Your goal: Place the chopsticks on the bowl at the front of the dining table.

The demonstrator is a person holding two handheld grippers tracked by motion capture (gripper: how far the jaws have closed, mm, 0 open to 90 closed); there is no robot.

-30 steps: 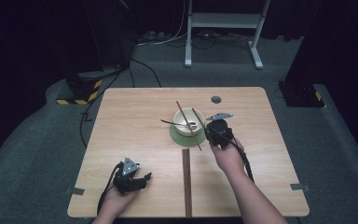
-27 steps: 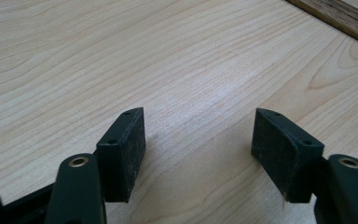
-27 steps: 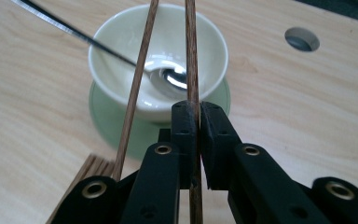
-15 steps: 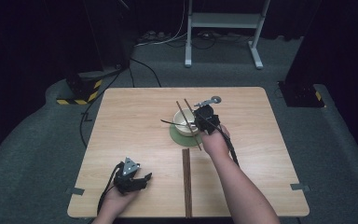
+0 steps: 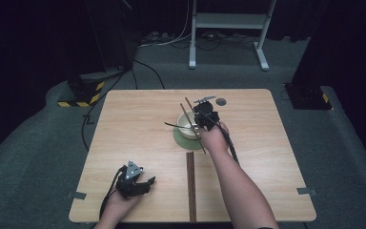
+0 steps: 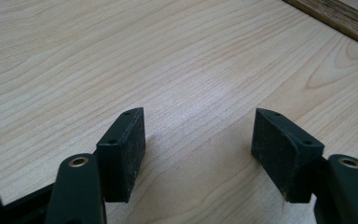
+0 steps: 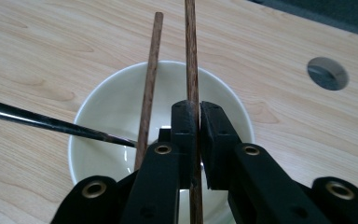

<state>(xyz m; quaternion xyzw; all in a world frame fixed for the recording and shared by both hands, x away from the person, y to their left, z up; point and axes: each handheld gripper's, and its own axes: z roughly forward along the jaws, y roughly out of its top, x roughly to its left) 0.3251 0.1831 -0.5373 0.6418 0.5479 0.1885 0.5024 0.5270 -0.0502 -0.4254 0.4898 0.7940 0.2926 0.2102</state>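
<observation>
The right gripper (image 7: 196,140) pinches a wooden chopstick (image 7: 191,60) over the white bowl (image 7: 102,107), beside a second chopstick (image 7: 151,70). The left gripper (image 6: 198,144) rests spread on the table (image 6: 121,46).

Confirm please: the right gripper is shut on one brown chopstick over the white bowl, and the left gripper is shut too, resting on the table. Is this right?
Not fully. The left gripper is open: the left gripper view shows its jaws wide apart over bare table. The right gripper is indeed shut on a brown chopstick over the white bowl.
</observation>
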